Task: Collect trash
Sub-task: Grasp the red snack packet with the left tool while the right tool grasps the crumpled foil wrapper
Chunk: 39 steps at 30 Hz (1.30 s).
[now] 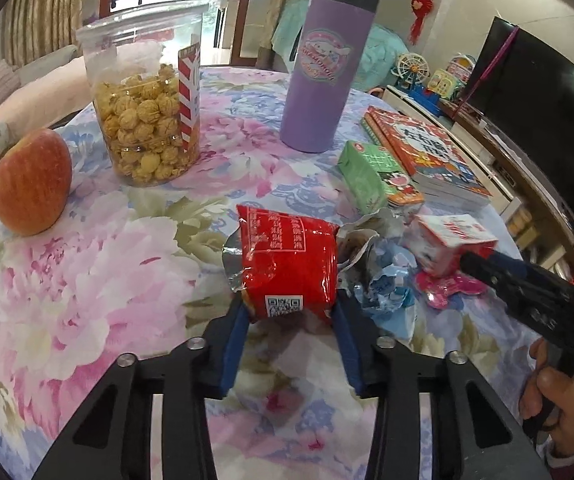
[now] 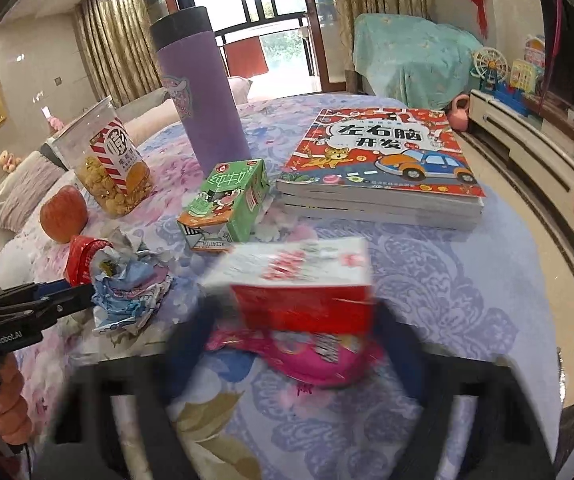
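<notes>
Table (image 1: 87, 280) is carrying the trash pile near its front edge. Left gripper (image 1: 293, 316) jaws are closing on the red snack bag (image 1: 287, 264), long axis running away from the camera, torn foil mouth pointing left. Right gripper (image 2: 299, 320) is blurred w/ the red-white carton (image 2: 299, 280) between its jaws; can't tell if clamped. Risk: crinkly bag slipping out, or carton dragging the pink wrapper (image 2: 319, 364) underneath.

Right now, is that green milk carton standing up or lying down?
Lying down. The green milk carton rests on its long side on the flowered tablecloth, its printed front facing up, beside the stack of books.
</notes>
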{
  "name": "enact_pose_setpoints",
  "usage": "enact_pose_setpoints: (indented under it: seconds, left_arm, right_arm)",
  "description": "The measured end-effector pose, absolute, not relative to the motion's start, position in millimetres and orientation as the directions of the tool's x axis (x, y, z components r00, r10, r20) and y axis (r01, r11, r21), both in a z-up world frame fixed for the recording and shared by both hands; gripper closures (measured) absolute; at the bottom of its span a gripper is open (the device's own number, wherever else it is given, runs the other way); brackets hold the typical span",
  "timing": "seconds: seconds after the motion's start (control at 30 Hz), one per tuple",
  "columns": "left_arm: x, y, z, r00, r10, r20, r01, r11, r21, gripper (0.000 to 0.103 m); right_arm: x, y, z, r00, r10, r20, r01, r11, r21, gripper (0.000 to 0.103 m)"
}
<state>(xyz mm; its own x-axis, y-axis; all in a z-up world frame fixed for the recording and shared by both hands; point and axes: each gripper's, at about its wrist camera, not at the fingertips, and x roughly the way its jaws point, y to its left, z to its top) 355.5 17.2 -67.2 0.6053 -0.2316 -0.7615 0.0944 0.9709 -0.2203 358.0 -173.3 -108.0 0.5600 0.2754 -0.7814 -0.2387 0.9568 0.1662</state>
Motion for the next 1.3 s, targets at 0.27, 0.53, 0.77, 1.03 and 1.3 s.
enact_pose_setpoints:
  seconds: [0.27, 0.53, 0.77, 1.03, 1.3]
  left_arm:
    - [324, 22, -54, 0.623, -0.257, -0.739, 0.114, 0.964, -0.239, 0.067]
    - [291, 36, -41, 0.634, -0.265, -0.726, 0.111, 0.961, -0.254, 0.067]
    - [280, 58, -45, 0.611, -0.260, -0.748, 0.058, 0.957, -0.285, 0.059]
    - [267, 73, -42, 0.631, -0.235, -0.740, 0.029, 0.960, -0.280, 0.054]
    - [248, 80, -46, 0.618, -0.270, -0.738, 0.053, 0.951, -0.304, 0.048]
  right_arm:
    - [341, -181, -97, 0.556, 0.313, -0.770, -0.235, 0.948, 0.215, 0.063]
    - [334, -169, -92, 0.551, 0.343, -0.761, -0.260, 0.937, 0.233, 0.035]
    - [337, -155, -103, 0.534, 0.274, -0.800, -0.262, 0.953, 0.152, 0.033]
    - [338, -152, -119, 0.475, 0.302, -0.826, -0.279, 0.942, 0.184, 0.065]
    - [296, -151, -109, 0.395, 0.499, -0.771, -0.314, 0.862, 0.397, 0.070]
